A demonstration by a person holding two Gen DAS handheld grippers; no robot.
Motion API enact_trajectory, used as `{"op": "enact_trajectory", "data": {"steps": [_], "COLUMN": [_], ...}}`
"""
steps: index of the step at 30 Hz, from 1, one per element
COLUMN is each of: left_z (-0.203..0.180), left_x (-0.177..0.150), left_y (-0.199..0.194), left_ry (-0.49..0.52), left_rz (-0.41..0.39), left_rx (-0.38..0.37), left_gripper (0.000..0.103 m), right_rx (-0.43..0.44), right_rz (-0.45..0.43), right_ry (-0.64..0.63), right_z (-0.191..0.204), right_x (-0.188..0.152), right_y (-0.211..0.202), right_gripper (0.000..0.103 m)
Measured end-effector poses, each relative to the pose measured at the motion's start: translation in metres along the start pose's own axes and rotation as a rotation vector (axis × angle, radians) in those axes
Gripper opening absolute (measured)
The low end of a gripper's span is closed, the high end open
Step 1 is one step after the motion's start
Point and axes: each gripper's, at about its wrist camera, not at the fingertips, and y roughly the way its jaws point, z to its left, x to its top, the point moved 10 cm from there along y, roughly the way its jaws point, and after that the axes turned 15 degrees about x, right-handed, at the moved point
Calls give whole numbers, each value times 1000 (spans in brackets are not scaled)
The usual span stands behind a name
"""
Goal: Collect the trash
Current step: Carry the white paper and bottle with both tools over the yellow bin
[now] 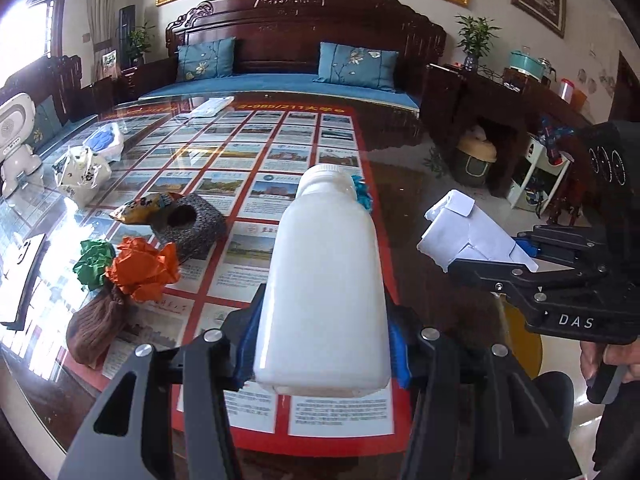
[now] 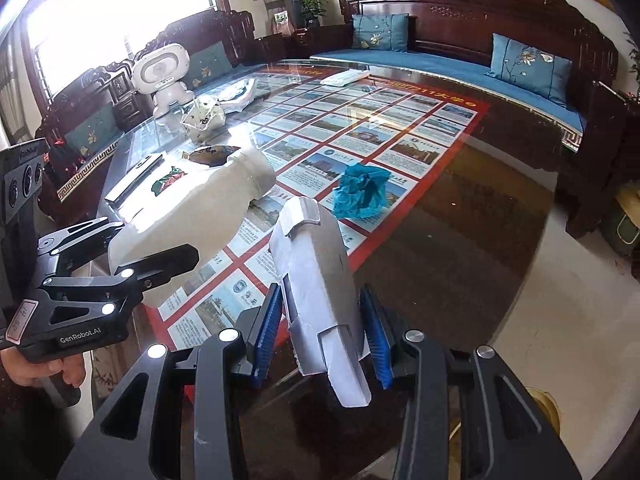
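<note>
Glass worktop [image 1: 400, 184]: both loads held clear above it.
Left gripper [image 1: 320, 344] fingers clamp white bottle [image 1: 324, 280], long axis forward; right gripper [image 2: 320, 332] fingers clamp folded paper [image 2: 316, 280]; blue paper wad [image 2: 362, 190] lies ahead, nearer the right.

Legible text: "DAS" in white capitals on the black body of the right claw [image 1: 486, 258], seen from the left wrist view. "GenRobot.AI" in white on the black body of the left claw [image 2: 160, 240], seen from the right wrist view; a small pink sticker beside it bears handwriting too small to read. The red poster [image 1: 248, 184] under the desk's glass carries a yellow heading containing "985/211" at its far edge; its remaining print is illegible.
</note>
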Motion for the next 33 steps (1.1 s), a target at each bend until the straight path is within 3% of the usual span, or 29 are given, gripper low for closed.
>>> {"op": "enact_trajectory", "data": {"steps": [8, 19, 24, 33], "left_z": [-99, -250, -304, -350], "left_x": [-11, -39, -63, -102], "left_y": [-12, -13, -8, 25], "left_ry": [75, 271, 325, 354], "left_rz": [38, 91, 149, 278], "left_rx": [-150, -318, -379, -363], "left_gripper": [51, 52, 52, 52], "right_rx": [-117, -279, -316, -302], "right_rz": [-38, -18, 39, 205], "right_ry": [79, 273, 353, 407], "right_z": [-54, -151, -191, -242], "right_x": [-50, -160, -207, -269], "right_y": [-78, -166, -178, -154], "right_gripper": [40, 40, 40, 43]}}
